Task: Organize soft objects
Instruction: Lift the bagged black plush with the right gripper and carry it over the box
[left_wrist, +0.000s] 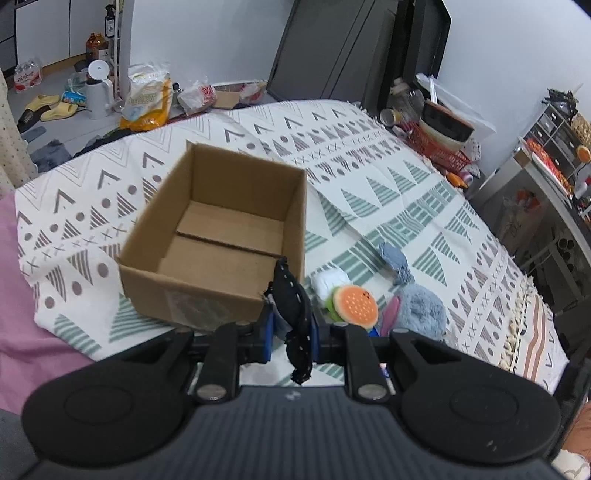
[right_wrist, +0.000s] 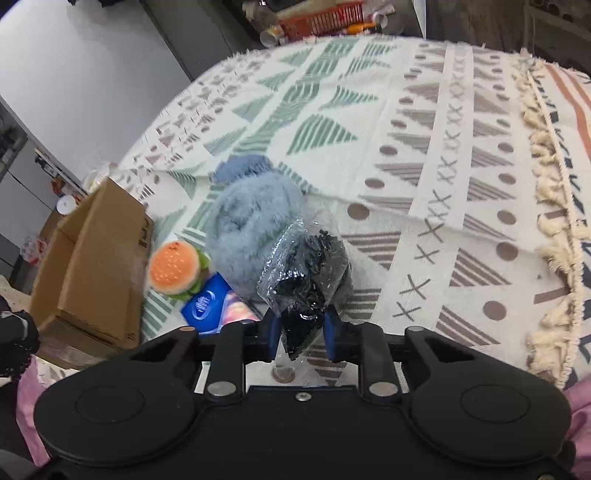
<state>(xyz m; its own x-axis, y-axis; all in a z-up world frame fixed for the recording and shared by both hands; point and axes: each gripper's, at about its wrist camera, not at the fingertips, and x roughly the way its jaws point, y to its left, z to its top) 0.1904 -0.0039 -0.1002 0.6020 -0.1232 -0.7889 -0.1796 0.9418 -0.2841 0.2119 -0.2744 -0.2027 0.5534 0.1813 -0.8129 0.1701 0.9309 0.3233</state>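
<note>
Reading the bed from left to right, we note each thing and how it should handle
Cardboard box (left_wrist: 221, 236): stiff and open-topped, nothing in it; we judge it the bin for the soft things
Left gripper (left_wrist: 291, 326): its fingers are clamped on a black dotted cloth (left_wrist: 293, 306), which hangs limp just before the box's near corner
Black dotted cloth: light and floppy, so we expect it to drape and swing; a pinch near its middle suits it
Burger plush (left_wrist: 354, 304): squashy and light, lying on the patterned blanket (left_wrist: 406, 155) beside the box; we would squeeze it across the bun
Blue fluffy plush (right_wrist: 255, 221): bulky, soft, just beside the burger; a deep pinch into the fur seems best
Right gripper (right_wrist: 301, 328): fingers closed on a clear plastic bag (right_wrist: 306, 266) of black bits
Clear plastic bag: slick and crinkly, we think it may slip; the bunched corner is the place to hold
</note>
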